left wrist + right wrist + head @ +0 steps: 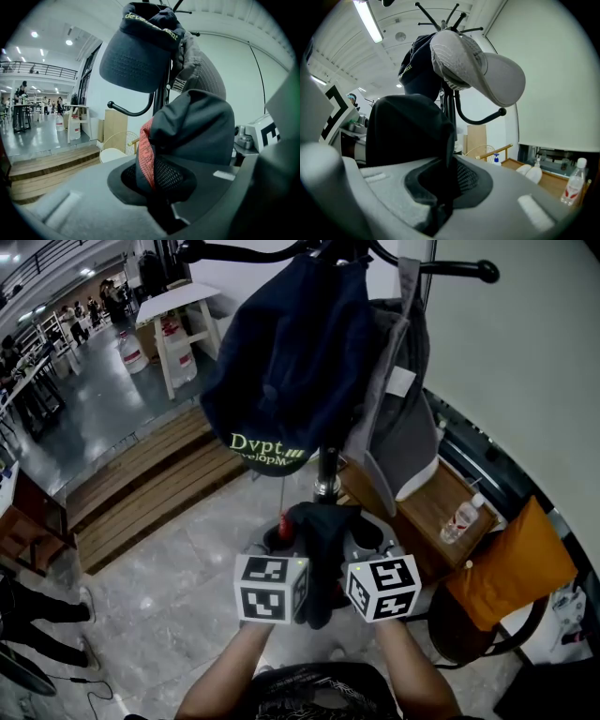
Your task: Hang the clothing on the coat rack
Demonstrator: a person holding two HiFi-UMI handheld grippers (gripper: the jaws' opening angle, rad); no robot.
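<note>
A black garment point(320, 542) with red mesh lining point(146, 152) hangs bunched between my two grippers, just in front of the coat rack's pole point(326, 471). My left gripper point(284, 538) is shut on its left side, and the cloth point(192, 126) fills the jaws in the left gripper view. My right gripper point(360, 540) is shut on the right side, where the cloth point(410, 131) rises from the jaws. On the rack above hang a navy cap point(281, 362) with pale lettering and a grey cap point(405, 413). A free curved hook point(480, 119) juts out below the grey cap point(487, 70).
A low wooden platform point(141, 486) lies to the left of the rack. To the right are a wooden bench point(427, 507) with a plastic bottle point(463, 517) and an orange cushion point(511, 568). A white table point(183, 310) and water jugs point(131, 352) stand farther back.
</note>
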